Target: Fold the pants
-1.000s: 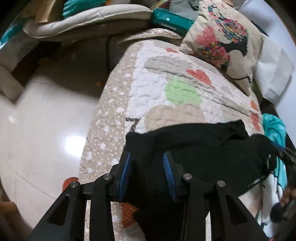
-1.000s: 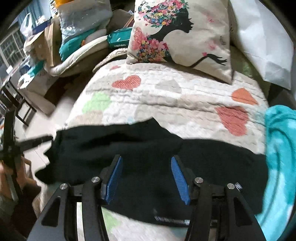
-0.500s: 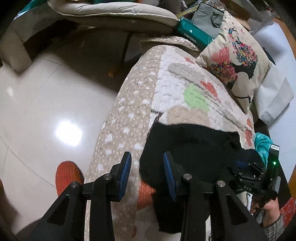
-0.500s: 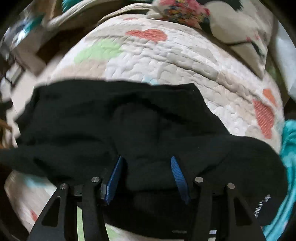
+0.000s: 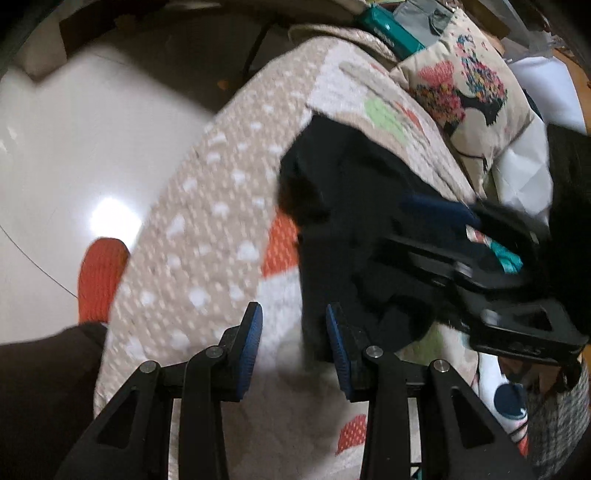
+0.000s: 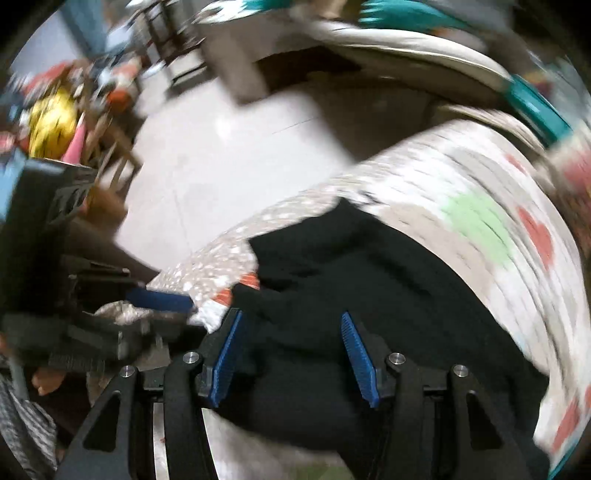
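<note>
The black pants (image 5: 351,192) lie bunched on the heart-patterned quilt (image 5: 229,206); they also show in the right wrist view (image 6: 351,280). My left gripper (image 5: 293,343) is open and empty, over the quilt just left of the pants' near edge. My right gripper (image 6: 291,350) is open, with the black cloth lying between and under its fingers; it also shows in the left wrist view (image 5: 443,236), low over the pants. The left gripper shows at the left of the right wrist view (image 6: 159,299). Both views are motion-blurred.
A flowered cushion (image 5: 472,85) and a white pillow (image 5: 524,166) lie at the quilt's far end. A teal box (image 5: 391,29) sits behind. Shiny tiled floor (image 5: 74,166) lies left of the bed, with my orange sock (image 5: 99,277) on it. Clutter and chairs (image 6: 92,110) stand beyond.
Both grippers swung left toward the bed's edge. The left gripper let go of the pants and drew back off them. The right gripper crossed over the pants, close to the left one.
</note>
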A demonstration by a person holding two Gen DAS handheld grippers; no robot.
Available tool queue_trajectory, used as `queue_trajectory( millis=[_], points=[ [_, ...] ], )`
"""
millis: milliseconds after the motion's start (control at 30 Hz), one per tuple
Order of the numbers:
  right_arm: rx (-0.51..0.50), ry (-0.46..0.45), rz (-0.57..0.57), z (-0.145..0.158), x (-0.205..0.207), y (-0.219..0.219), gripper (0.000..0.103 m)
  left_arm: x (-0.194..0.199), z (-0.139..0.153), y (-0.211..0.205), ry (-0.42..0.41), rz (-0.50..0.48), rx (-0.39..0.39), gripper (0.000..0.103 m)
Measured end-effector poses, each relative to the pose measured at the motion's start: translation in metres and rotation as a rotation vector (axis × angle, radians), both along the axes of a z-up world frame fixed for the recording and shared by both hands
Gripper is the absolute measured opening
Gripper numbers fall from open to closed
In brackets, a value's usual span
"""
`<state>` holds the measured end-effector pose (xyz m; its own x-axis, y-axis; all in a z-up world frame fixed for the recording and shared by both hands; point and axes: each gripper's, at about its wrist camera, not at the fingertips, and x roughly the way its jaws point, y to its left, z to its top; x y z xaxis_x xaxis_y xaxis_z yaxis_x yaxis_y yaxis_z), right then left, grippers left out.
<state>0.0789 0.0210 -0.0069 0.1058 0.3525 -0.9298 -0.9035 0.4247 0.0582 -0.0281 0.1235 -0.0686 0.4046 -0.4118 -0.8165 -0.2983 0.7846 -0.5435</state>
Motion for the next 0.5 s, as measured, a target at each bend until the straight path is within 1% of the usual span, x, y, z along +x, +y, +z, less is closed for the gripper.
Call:
queue_trajectory(
  millis=[67,100,133,167,200,233,267,300,367,400,500],
  points=[
    [-0.031,-0.001,0.042,-0.011,-0.002,0.014,0.058,0.000,-0.004,-0.006,0.001,-0.018,-0.003,0.035],
    [-0.051,0.000,0.054,-0.018,-0.002,0.021,0.057,0.001,-0.004,-0.008,-0.002,-0.024,0.014,0.035],
    [-0.071,0.002,0.060,-0.024,0.000,0.024,0.054,0.001,-0.003,-0.010,-0.009,-0.028,0.028,0.035],
    [-0.092,0.005,0.065,-0.031,0.001,0.027,0.045,0.001,-0.002,-0.014,-0.017,-0.036,0.046,0.035],
    [-0.109,0.016,0.071,-0.036,0.002,0.028,0.038,0.001,-0.001,-0.016,-0.022,-0.046,0.061,0.034],
    [-0.115,0.033,0.073,-0.039,0.004,0.029,0.025,0.001,0.000,-0.019,-0.026,-0.063,0.082,0.033],
    [-0.112,0.044,0.070,-0.039,0.003,0.029,0.020,0.001,0.001,-0.022,-0.033,-0.078,0.090,0.018],
    [-0.107,0.041,0.067,-0.036,0.005,0.029,0.017,0.002,0.001,-0.024,-0.036,-0.099,0.073,0.007],
    [-0.086,0.039,0.051,-0.029,0.006,0.029,0.013,0.001,0.002,-0.026,-0.040,-0.102,0.086,0.007],
    [-0.068,0.038,0.037,-0.023,0.006,0.027,0.013,0.001,0.004,-0.026,-0.045,-0.097,0.088,0.005],
    [-0.017,0.010,0.007,-0.002,0.009,0.024,0.012,0.006,0.019,-0.022,-0.087,-0.062,0.111,0.005]
  ],
)
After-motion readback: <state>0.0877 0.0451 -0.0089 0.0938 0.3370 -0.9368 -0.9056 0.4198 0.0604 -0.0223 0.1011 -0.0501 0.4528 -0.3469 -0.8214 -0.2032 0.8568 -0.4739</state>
